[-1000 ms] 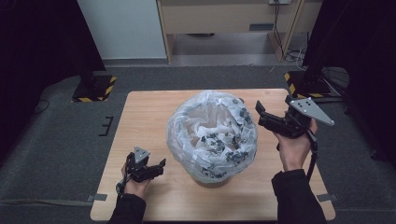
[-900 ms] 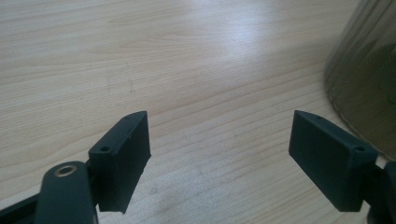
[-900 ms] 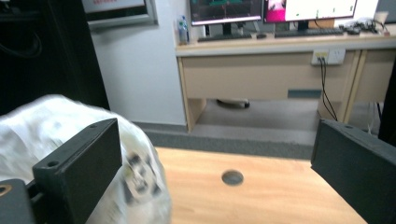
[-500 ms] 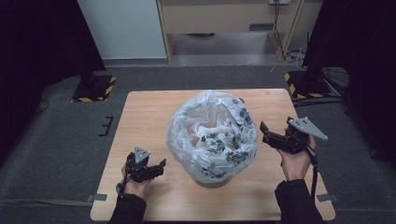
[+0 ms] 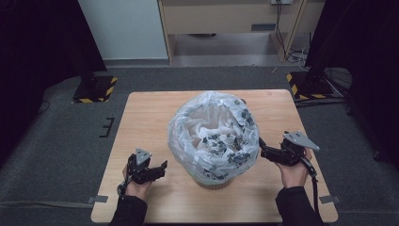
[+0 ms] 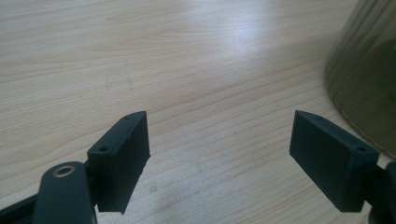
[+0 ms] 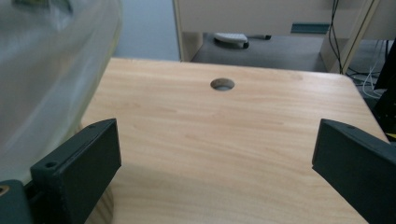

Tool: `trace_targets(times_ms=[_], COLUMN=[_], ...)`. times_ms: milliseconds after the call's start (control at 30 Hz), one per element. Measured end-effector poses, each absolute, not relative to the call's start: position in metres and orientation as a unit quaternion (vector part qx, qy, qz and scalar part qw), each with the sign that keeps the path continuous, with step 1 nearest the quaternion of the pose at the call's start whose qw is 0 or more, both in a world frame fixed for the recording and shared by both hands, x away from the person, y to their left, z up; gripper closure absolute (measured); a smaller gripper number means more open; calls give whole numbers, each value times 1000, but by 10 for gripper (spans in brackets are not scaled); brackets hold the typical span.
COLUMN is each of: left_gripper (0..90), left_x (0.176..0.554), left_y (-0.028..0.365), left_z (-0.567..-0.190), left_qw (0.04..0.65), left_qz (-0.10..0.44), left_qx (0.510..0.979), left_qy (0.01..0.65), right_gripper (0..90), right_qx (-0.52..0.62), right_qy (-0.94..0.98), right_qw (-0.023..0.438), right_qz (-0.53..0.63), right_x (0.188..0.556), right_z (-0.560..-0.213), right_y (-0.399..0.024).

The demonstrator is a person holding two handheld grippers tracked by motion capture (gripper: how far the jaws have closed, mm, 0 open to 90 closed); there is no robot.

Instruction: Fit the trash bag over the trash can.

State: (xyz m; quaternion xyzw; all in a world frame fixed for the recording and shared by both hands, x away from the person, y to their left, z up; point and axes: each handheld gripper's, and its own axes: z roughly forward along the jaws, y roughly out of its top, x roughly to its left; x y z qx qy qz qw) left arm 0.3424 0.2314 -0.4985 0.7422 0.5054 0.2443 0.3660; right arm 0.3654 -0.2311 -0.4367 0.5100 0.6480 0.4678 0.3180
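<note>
Plastic liner waiting on the bin

Plastic bag (image 5: 214, 134) is sitting draped over one bin (image 5: 211, 181) at the middle of the table (image 5: 146, 113). Both tongs are gaping open and gripping nothing: the left tongs (image 5: 157, 170) are resting near the bin's left, the right tongs (image 5: 261, 151) are hovering just beside the bag's right edge. By my judgement, the reach is underway; next, one jaw needs sliding under the film before pinching. Two tongs, one bag, one bin.

Overhead forward-down view; two low gripper views sharing the table (image 5: 150, 117).
</note>
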Motion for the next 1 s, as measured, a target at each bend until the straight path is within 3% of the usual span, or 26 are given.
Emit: trace_targets(times_ms=[600, 1000], left_gripper=[176, 131], left_x=[344, 349], left_y=[231, 237], left_z=[-502, -513], left_qw=[352, 310], left_qz=[238, 227], left_qx=[755, 776], left_qy=[500, 500], right_gripper=[8, 13], right_qx=[479, 512], right_qy=[710, 718], right_qw=[285, 264], right_qz=[431, 390], right_x=[354, 363], right_z=[-476, -503], right_y=[-238, -269])
